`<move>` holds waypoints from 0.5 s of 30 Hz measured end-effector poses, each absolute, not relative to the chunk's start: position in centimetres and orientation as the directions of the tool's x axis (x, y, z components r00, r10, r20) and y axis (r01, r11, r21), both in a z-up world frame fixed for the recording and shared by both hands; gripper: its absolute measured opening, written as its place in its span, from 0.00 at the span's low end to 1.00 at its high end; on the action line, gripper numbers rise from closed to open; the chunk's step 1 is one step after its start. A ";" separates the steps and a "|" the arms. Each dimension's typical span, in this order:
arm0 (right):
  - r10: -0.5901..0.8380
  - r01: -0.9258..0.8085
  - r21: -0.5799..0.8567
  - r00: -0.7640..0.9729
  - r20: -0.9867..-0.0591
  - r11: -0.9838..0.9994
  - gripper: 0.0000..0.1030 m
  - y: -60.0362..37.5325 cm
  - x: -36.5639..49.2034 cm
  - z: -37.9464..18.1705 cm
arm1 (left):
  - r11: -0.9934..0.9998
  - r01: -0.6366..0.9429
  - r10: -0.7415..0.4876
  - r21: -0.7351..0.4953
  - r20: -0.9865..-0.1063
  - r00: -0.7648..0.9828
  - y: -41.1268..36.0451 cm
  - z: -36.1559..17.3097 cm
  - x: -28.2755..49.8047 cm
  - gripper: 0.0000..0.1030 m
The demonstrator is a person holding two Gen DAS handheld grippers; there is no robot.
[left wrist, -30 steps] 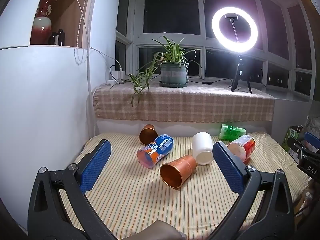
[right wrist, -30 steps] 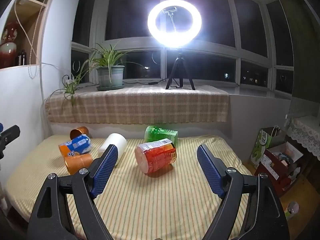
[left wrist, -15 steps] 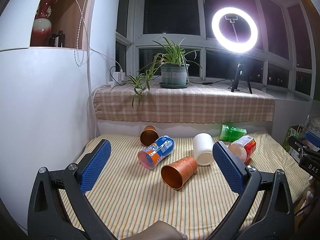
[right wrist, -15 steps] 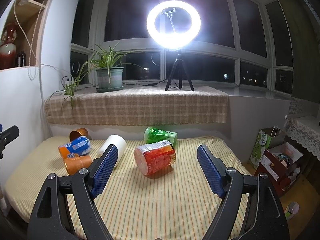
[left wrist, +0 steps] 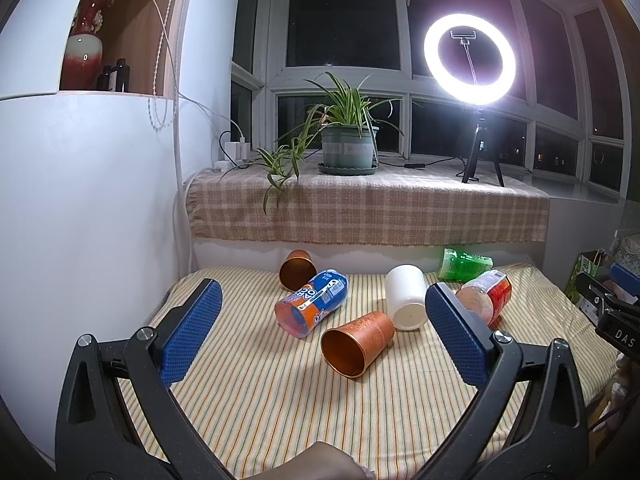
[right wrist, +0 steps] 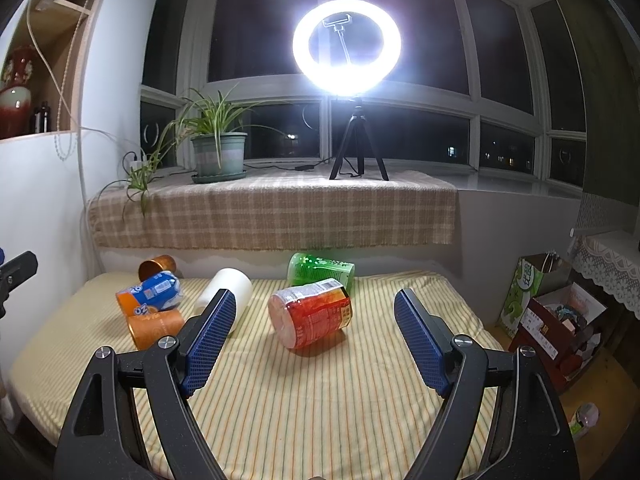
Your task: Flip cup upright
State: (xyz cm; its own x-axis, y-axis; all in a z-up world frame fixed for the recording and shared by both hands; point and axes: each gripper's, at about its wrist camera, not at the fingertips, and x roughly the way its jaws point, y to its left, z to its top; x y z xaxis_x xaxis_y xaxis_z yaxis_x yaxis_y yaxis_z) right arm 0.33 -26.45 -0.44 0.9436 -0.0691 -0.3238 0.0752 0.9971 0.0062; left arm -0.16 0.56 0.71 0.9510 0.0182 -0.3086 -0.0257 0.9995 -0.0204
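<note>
Both grippers hovered above the near edge of the desk [left wrist: 256,408], aimed toward the window. The left gripper [left wrist: 318,330] had its blue-padded fingers [left wrist: 191,326] spread wide and empty; a copper cup [left wrist: 357,343] lay framed between them, well apart from either pad. The right gripper [right wrist: 312,338] was likewise released, its fingers [right wrist: 418,342] parted around a red-labelled cup [right wrist: 314,317] without touching it. Part of a hand [left wrist: 316,462] showed at the bottom of the left wrist view, cut off by the frame. The right finger of the left gripper hid part of the red-labelled cup in that view, and the left finger of the right gripper covered the near end of a white cup [right wrist: 228,290]. All cups lay on their sides on the striped cloth: the copper cup with its open mouth toward the camera, a second copper cup [left wrist: 298,270] at the back, a blue and orange cup [left wrist: 312,302] just before it, the white cup showing its base, and a green cup [right wrist: 321,270] behind the red one. Label text was too small to read.
</note>
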 end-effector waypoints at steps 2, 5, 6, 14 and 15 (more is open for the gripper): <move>-0.070 0.075 0.004 0.944 -0.321 0.997 0.79 -26.4 0.2 -0.5 | 0.999 -0.026 0.018 -0.021 -0.308 0.951 0.6 0.6 -0.2 1.00; -0.069 0.075 0.005 0.944 -0.322 0.997 0.79 -26.5 0.3 -0.6 | 0.999 -0.025 0.017 -0.021 -0.310 0.951 0.6 0.7 -0.1 1.00; -0.069 0.075 0.005 0.944 -0.322 0.997 0.79 -26.5 0.3 -0.6 | 0.999 -0.025 0.018 -0.020 -0.309 0.951 0.6 0.7 -0.1 1.00; -0.071 0.078 0.007 0.943 -0.324 0.997 0.79 -26.5 0.4 -0.8 | 0.999 -0.026 0.019 -0.021 -0.311 0.950 0.6 0.7 -0.1 1.00; -0.071 0.078 0.007 0.943 -0.325 0.997 0.79 -26.4 0.4 -0.8 | 0.999 -0.027 0.019 -0.021 -0.311 0.950 0.6 0.7 -0.1 1.00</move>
